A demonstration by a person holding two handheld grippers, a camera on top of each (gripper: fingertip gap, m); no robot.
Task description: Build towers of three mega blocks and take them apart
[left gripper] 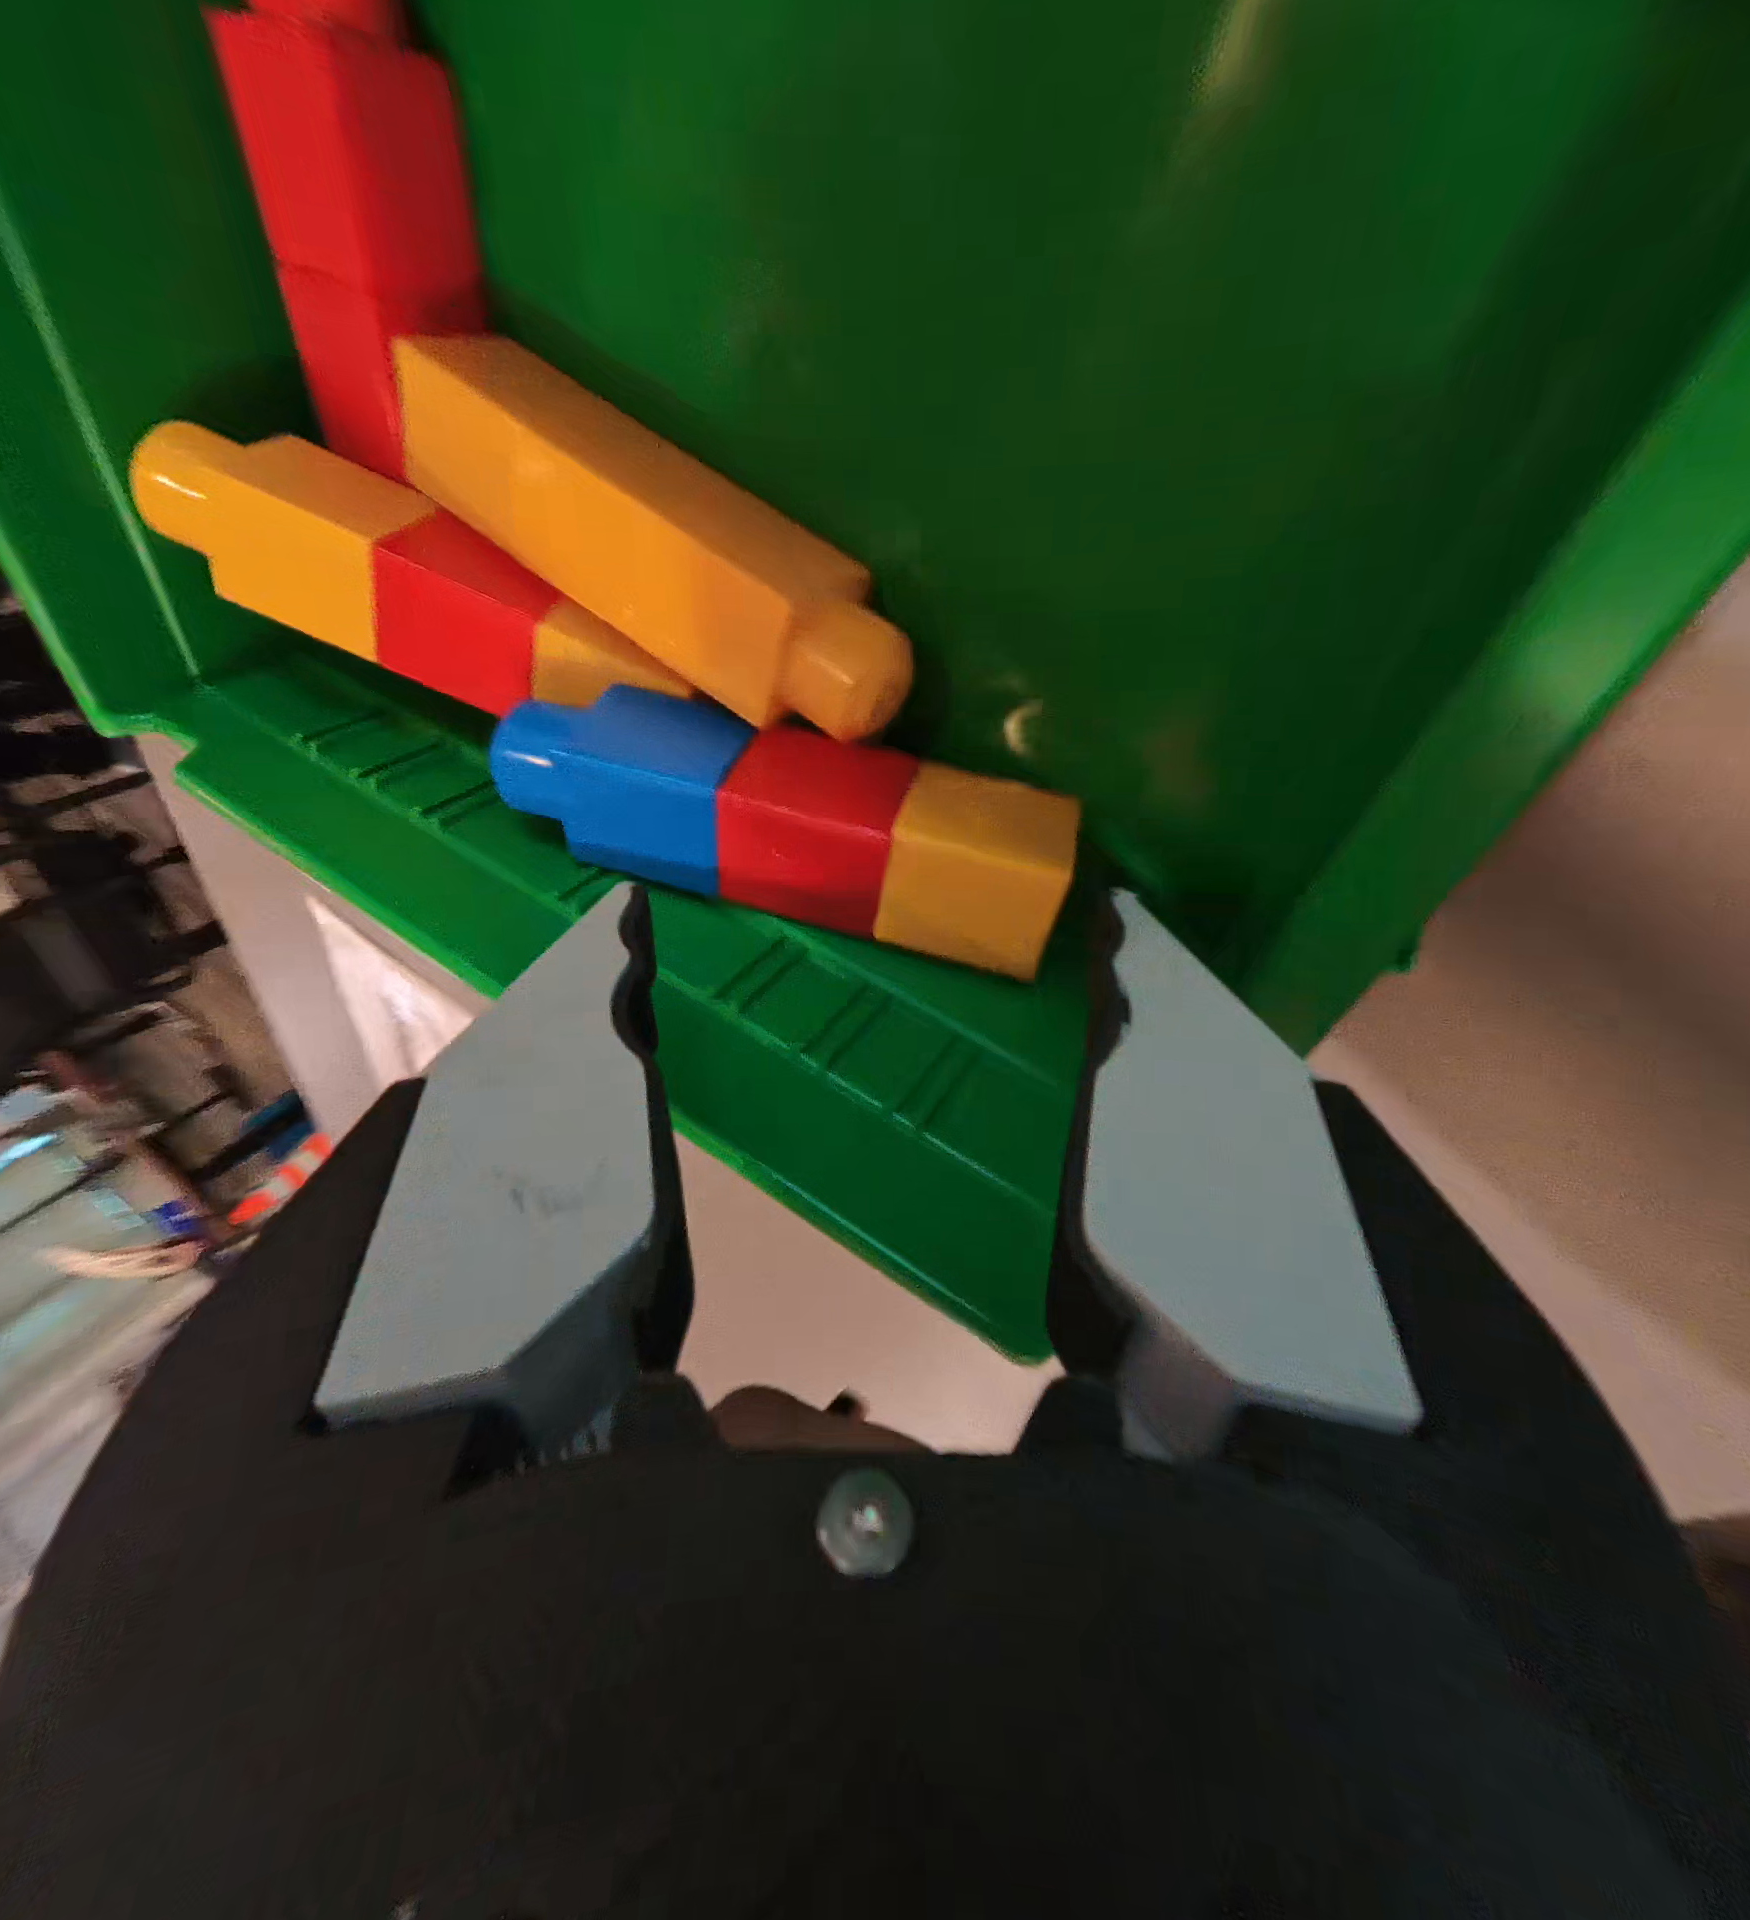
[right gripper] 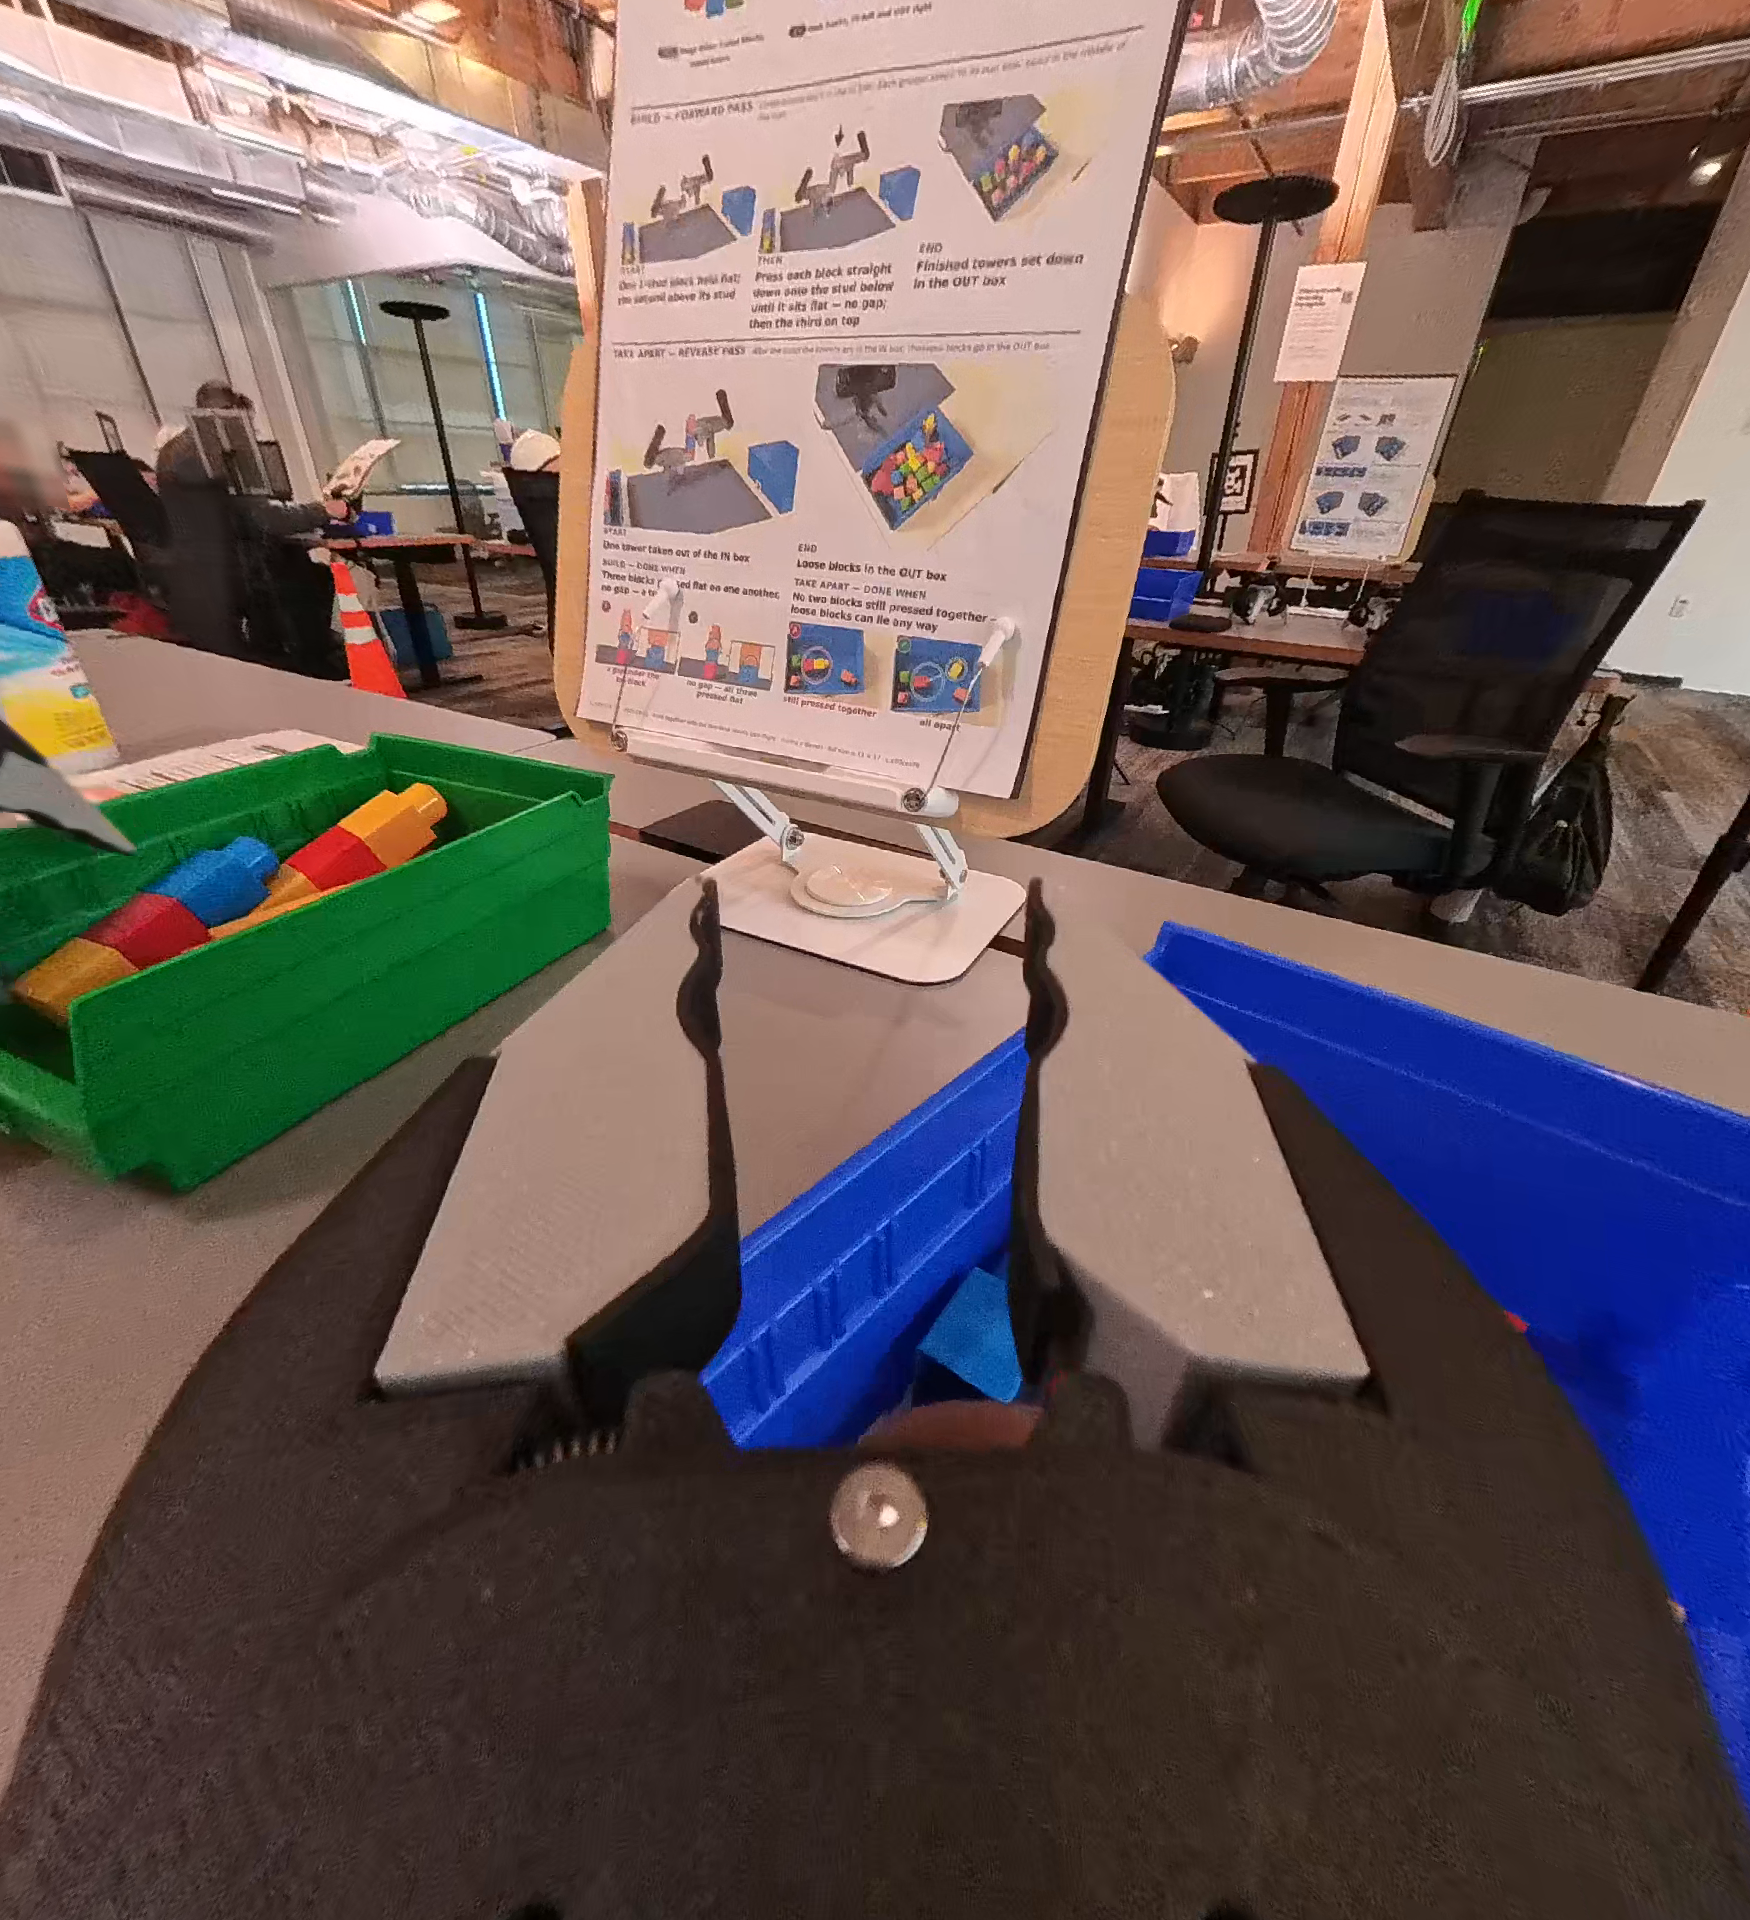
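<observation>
Towers of three blocks lay on their sides in the green bin (right gripper: 331, 997), at the left of the bench (right gripper: 71, 1351). Nearest the left tongs (left gripper: 871, 925) was a blue-red-yellow tower (left gripper: 798, 831), resting against the bin's near wall beside the ribbed rim. Behind it lay an all-yellow tower (left gripper: 632, 530) and a yellow-red-yellow tower (left gripper: 362, 561), crossed one over the other, with red blocks (left gripper: 351, 208) farther back along the left wall. The heap appeared to be a store of finished towers, laid flat because the bin is shallow.

The left tongs stood wide over the near rim, with only the rim and bin floor between the fingers. No pad touched the blue-red-yellow tower, which lay just beyond the tips. In my judgement the wide setting suited either a fresh release or an approach across the tower's width; which one could not be told.

The right tongs (right gripper: 866, 987) stood moderately wide and held nothing, poised above the near left corner of the blue bin (right gripper: 1473, 1143) at the right. A scrap of blue material (right gripper: 975, 1340) showed low between the fingers; its nature was unclear. This tool appeared to be waiting clear of the work. An instruction sheet (right gripper: 850, 416) on a stand (right gripper: 871, 914) stood at the far side, between the bins.
</observation>
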